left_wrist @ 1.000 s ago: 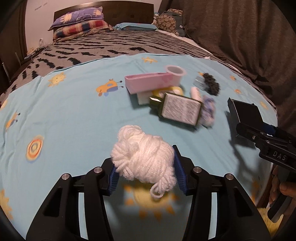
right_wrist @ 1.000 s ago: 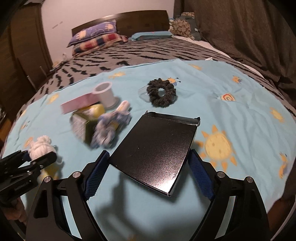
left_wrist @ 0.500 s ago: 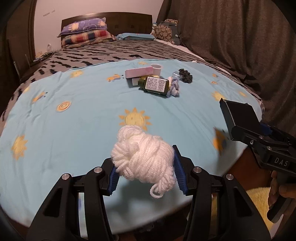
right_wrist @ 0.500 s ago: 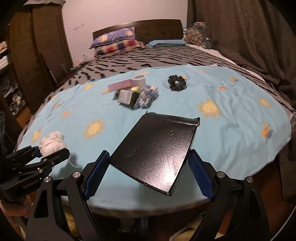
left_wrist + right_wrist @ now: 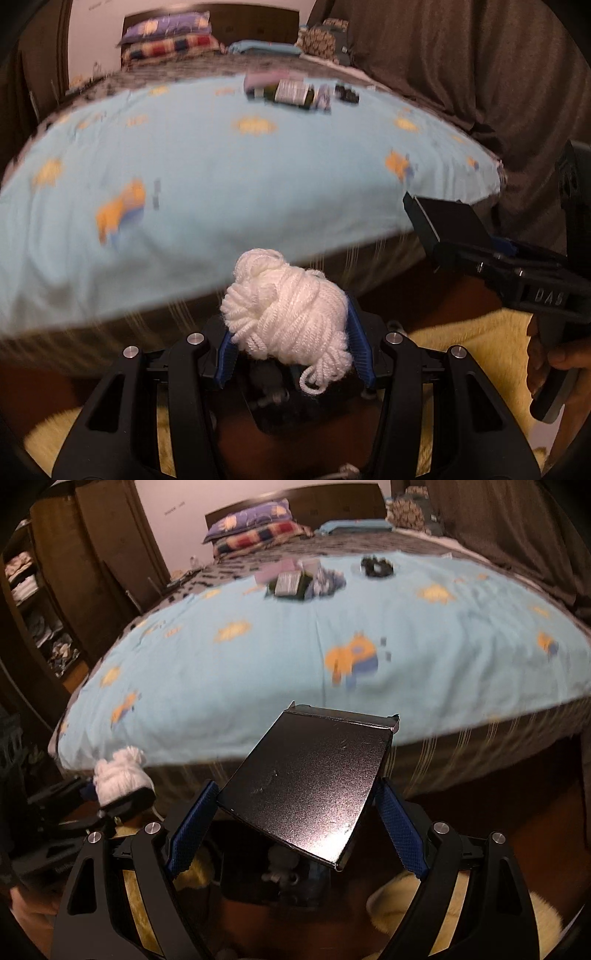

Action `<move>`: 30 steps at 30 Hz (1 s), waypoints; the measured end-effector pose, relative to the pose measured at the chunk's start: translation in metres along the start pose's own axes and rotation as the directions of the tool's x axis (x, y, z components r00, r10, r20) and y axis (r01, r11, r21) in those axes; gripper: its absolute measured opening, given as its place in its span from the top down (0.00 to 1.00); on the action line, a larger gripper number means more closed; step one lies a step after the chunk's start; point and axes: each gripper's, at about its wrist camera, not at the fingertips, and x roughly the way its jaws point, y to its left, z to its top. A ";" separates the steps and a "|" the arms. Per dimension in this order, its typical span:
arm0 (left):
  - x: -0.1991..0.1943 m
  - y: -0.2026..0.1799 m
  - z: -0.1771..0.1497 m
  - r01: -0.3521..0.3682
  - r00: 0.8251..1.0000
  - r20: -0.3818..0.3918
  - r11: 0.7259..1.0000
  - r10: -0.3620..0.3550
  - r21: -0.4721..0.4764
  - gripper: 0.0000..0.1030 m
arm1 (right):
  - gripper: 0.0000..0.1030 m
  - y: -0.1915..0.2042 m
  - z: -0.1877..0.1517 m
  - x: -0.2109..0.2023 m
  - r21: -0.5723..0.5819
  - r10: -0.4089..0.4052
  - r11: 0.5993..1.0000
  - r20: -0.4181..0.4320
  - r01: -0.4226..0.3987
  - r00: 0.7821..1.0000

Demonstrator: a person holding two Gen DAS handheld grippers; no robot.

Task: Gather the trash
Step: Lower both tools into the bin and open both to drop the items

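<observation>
My left gripper [image 5: 293, 343] is shut on a white bundle of yarn [image 5: 286, 314], held below and in front of the bed's foot edge. It also shows in the right wrist view [image 5: 118, 775]. My right gripper [image 5: 295, 823] is shut on a flat black box [image 5: 310, 782], also off the bed; the box shows in the left wrist view [image 5: 448, 225] at the right. On the far part of the light blue sheet [image 5: 221, 177] lies a cluster: a pink box [image 5: 262, 79], a dark bottle with a white label [image 5: 291, 92], a bluish cloth [image 5: 323, 98] and a black scrunchie [image 5: 376, 566].
Yellow fluffy fabric [image 5: 476, 347] lies low beside the grippers. Pillows [image 5: 255, 530] and a dark headboard stand at the far end of the bed. A dark curtain [image 5: 461, 55] hangs on the right. Wooden shelves [image 5: 37, 602] stand at the left.
Both grippers have pulled back and down off the bed with their loads still held. The bed's foot edge and yellow fabric have come into view; the cluster looks farther away.
</observation>
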 end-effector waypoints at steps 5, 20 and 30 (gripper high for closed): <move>0.023 0.001 -0.030 0.001 0.997 -0.074 1.000 -0.002 -0.018 0.53 | 0.16 0.003 -0.021 0.022 -0.006 0.005 1.000 -0.059 -0.005 0.998; 0.103 0.016 -0.085 -0.014 0.959 -0.282 0.997 -0.007 -0.074 0.53 | 0.16 0.000 -0.076 0.094 0.026 0.025 0.999 -0.272 -0.019 0.962; 0.129 0.020 -0.102 -0.018 0.937 -0.348 0.996 -0.015 -0.089 0.50 | 0.14 0.002 -0.080 0.124 0.059 0.053 0.998 -0.319 -0.036 0.946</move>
